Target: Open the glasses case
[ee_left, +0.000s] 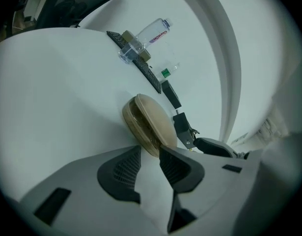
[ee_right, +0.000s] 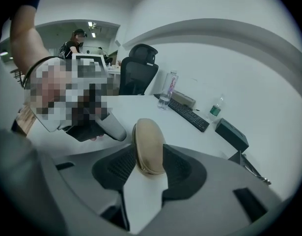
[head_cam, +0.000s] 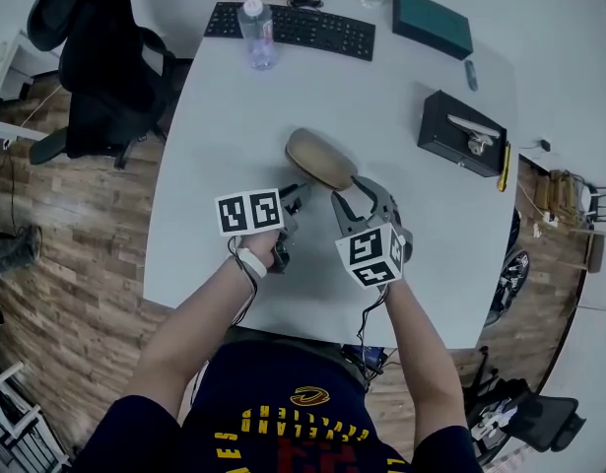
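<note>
**Both grippers at the near end of the case, lid not yet lifted**

Pads of the left gripper were spread wide and pinched nothing. The tip of the glasses case sat just at the mouth of the gap, seam side towards this camera.

Pads of the right gripper were partly apart and straddled the case's near end across its width. They lay close to both flanks, but no squeeze was evident, so I noted it as not gripping.

The case lay flat near the middle of the white table, long axis running away from the person. The lid appeared closed. The keyboard and bottle stood well apart from it, at the far edge.

Handling, as a judgement: a hard clamshell, light, with a smooth rounded shell. It would likely skid on the table and slip out of a pinch on its curved ends. The hinge probably runs along one long side. The best hold looked like one gripper pinning the lower half across its width while the other caught the lid's lip at the seam, opposite the hinge
</note>
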`<move>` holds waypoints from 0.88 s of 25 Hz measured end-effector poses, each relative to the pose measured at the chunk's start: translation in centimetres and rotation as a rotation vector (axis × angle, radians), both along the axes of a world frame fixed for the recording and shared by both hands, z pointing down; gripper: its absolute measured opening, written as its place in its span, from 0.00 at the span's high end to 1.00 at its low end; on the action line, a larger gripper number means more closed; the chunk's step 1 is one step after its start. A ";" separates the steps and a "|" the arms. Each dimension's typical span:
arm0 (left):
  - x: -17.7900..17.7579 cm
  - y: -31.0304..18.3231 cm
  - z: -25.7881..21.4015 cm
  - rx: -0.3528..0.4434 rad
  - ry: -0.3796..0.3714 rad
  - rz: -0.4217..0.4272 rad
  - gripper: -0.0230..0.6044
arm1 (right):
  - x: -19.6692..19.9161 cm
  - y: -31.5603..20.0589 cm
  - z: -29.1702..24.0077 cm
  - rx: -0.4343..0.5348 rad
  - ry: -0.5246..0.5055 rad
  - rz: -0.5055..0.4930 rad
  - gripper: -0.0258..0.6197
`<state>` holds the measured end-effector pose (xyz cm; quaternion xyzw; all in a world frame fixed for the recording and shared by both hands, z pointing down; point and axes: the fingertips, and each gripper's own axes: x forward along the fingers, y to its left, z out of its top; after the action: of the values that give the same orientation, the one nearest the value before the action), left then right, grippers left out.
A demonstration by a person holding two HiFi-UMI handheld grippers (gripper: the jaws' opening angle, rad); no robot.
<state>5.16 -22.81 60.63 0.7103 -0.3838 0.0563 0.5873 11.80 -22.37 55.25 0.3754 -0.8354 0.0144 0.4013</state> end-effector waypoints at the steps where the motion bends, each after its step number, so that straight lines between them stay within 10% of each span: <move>1: 0.1 -0.1 0.2 -0.008 0.000 -0.004 0.76 | 0.0 -0.1 0.2 -0.001 0.001 0.005 0.70; 22: 2.0 -1.9 2.6 -0.166 0.110 -0.156 0.77 | 0.2 -1.6 3.9 0.062 0.175 -0.069 0.63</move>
<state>7.21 -24.68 63.27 0.6292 -0.3990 0.0030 0.6670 12.05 -23.96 59.14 0.3583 -0.8096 -0.0581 0.4612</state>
